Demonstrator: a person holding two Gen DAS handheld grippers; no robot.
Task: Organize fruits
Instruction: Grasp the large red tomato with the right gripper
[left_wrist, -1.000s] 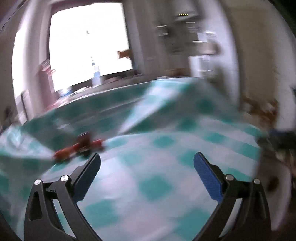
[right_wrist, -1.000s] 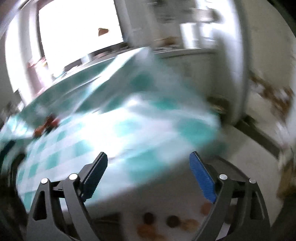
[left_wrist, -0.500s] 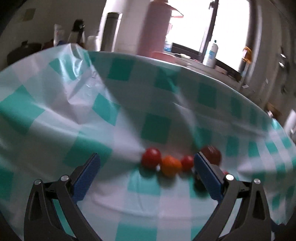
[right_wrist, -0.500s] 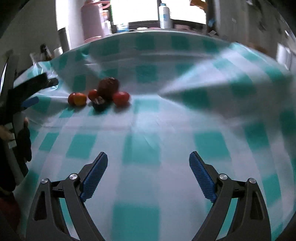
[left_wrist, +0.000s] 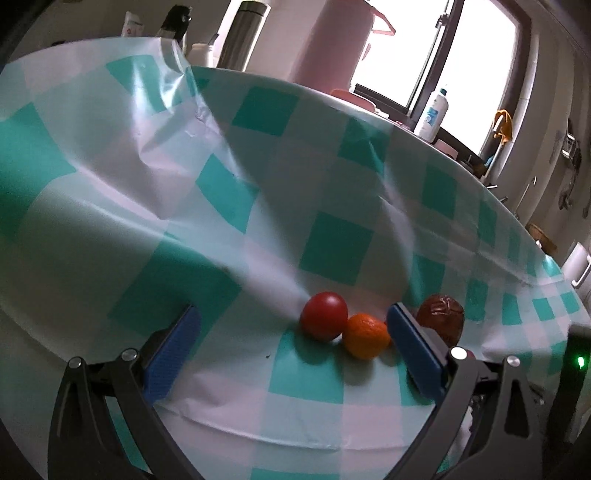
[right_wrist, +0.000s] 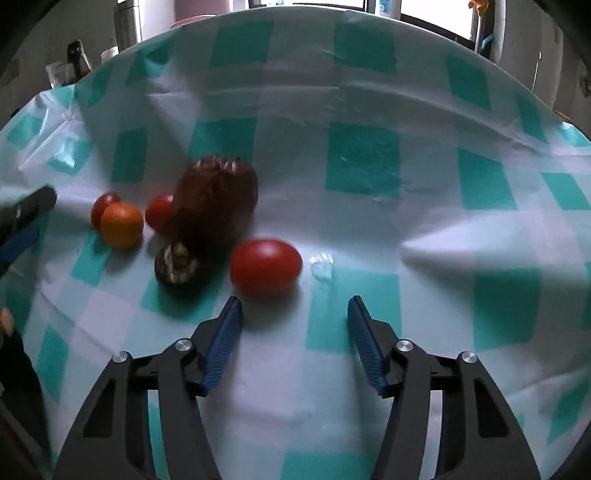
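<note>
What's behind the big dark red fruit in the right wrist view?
Behind the big dark fruit, only checked tablecloth shows. A small red tomato sits at its left, partly hidden by it. Whatever lies directly behind it is covered.

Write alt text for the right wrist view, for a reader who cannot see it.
The right gripper, its jaws closing on nothing, points at a red tomato on a teal-checked tablecloth. Behind it lie a large dark red fruit, a small dark one, an orange and two more tomatoes.

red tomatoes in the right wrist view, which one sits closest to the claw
The large oval red tomato, lying alone just ahead of the right claw, whose jaws are closing with nothing between them. The two smaller tomatoes sit farther back beside the orange fruit.
</note>
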